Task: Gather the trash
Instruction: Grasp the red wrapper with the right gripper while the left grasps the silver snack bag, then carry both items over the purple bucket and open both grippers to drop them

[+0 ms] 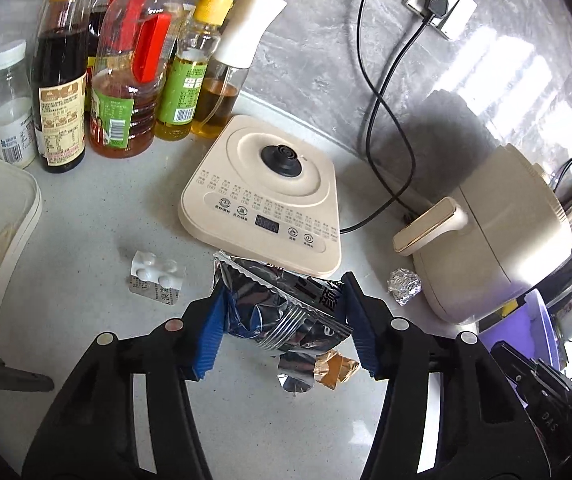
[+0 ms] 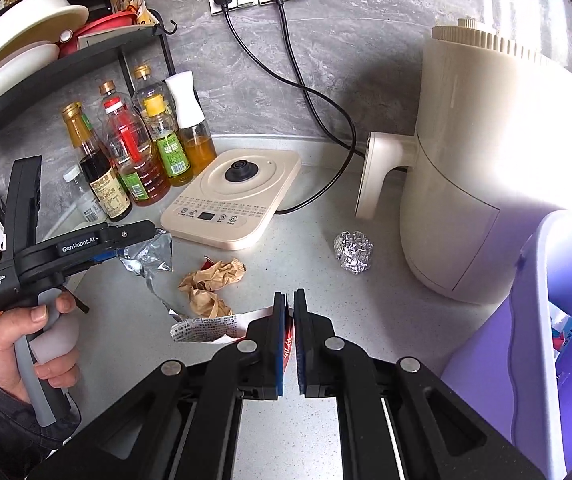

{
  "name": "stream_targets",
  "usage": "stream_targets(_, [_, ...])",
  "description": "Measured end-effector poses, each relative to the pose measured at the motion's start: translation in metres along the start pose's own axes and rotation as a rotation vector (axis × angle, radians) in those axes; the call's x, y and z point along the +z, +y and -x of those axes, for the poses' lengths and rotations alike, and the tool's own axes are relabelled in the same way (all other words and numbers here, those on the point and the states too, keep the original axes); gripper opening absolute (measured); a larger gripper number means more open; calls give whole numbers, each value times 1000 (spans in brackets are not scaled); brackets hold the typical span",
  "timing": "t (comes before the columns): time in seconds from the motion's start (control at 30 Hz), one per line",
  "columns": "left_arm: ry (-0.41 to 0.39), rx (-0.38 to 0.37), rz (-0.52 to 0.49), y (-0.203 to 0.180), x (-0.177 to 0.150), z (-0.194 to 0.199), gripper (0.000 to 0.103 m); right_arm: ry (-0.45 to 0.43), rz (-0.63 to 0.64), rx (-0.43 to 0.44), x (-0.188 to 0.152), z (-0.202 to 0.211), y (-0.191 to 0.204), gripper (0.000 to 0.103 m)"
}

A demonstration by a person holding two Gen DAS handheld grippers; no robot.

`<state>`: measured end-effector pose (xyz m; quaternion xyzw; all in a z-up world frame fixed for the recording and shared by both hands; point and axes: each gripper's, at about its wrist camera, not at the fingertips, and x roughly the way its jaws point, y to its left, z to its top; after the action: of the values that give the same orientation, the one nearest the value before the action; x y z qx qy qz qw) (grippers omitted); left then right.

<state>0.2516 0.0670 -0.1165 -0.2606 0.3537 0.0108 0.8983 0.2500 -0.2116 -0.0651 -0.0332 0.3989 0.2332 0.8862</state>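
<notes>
My left gripper (image 1: 281,312) has its jaws on both sides of a crumpled silver snack bag (image 1: 281,304), held above the counter; the bag also shows in the right wrist view (image 2: 151,254) at the left gripper (image 2: 117,254). My right gripper (image 2: 290,304) is shut on a red and white wrapper (image 2: 209,326). Crumpled brown paper (image 2: 209,286) lies on the counter between the grippers, also in the left wrist view (image 1: 336,368). A foil ball (image 2: 353,257) sits near the air fryer, also in the left wrist view (image 1: 404,286). A blister pack (image 1: 157,276) lies left.
A purple bin (image 2: 534,320) stands at the right with some trash inside. A cream air fryer (image 2: 486,160) and a kettle base (image 2: 233,196) stand on the grey counter (image 2: 314,240). Oil and sauce bottles (image 2: 137,156) line the wall. A white container (image 1: 5,220) sits far left.
</notes>
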Motion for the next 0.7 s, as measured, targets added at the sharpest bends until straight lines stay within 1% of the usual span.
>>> stream_targets(0.13, [-58,-41,-55,-16,13,20,54,-65,-23,-33,9,24,-6,6])
stream_targets(0.23, [-85,-91,-82,-32,19,30,52,-105,-47,-66,12,45,-15,6])
stream_targets(0.3, [-93,-132,-110,-47,23,36,45,-130,-66,-94,14,58,-24,6])
stream_targets(0.37, [-102,-167,-145,-62,26,40,42,-154,-89,-128,16,73,-33,6])
stream_targets(0.57, [-116,-281,-216,-109,26,41,40,-197,-132,-250,14,115,-61,6])
stream_targets(0.7, [-123,-334,-232,-135,21,39,39,-220,-166,-325,11,139,-82,6])
